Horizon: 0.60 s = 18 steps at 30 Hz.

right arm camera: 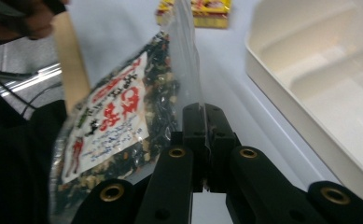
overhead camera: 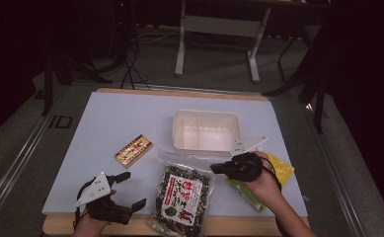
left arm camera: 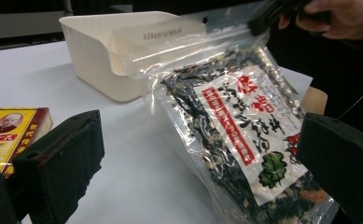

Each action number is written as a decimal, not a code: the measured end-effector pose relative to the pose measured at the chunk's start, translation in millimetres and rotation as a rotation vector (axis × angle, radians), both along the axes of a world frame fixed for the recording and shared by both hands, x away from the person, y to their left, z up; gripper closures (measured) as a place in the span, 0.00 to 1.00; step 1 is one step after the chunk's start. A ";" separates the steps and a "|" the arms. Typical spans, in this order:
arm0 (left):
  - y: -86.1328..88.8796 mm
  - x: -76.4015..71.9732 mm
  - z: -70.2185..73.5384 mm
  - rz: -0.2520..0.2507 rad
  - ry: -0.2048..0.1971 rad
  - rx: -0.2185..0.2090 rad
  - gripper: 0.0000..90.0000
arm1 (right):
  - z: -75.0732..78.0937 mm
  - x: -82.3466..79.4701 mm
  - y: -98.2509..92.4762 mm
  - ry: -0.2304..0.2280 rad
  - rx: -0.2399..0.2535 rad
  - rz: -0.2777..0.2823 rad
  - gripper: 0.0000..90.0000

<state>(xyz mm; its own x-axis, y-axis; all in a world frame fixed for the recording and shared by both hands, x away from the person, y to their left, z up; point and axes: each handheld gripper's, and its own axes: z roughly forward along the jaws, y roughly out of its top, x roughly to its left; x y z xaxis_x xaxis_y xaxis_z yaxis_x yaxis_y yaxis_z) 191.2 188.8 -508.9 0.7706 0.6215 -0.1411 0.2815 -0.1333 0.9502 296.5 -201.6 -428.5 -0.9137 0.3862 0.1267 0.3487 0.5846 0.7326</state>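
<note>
On the table (overhead camera: 105,123) — one seaweed bag (overhead camera: 182,195), one white tray (overhead camera: 207,129), one yellow box (overhead camera: 134,150).

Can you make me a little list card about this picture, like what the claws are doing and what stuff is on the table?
right claw: shut on the clear top edge of the snack bag, tilting it up
left claw: open, holding nothing, near the table's front edge
white tray: empty, has compartments, behind the bag
small red and yellow box: lying flat, left of the tray
yellow-green packet: partly hidden under the right hand
table: pale top
</note>
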 end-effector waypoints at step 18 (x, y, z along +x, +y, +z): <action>0.6 -3.0 4.6 -0.019 -0.040 -0.009 0.01 | 68.6 -57.7 19.3 -0.086 0.113 0.233 1.00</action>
<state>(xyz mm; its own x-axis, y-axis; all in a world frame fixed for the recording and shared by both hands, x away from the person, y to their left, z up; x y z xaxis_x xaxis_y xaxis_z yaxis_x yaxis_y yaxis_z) 188.2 189.4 -504.3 0.7871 0.6059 -0.1155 0.2407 -0.1294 0.9619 238.7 -182.2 -359.9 -0.9855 0.1519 0.0755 0.1482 0.5546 0.8188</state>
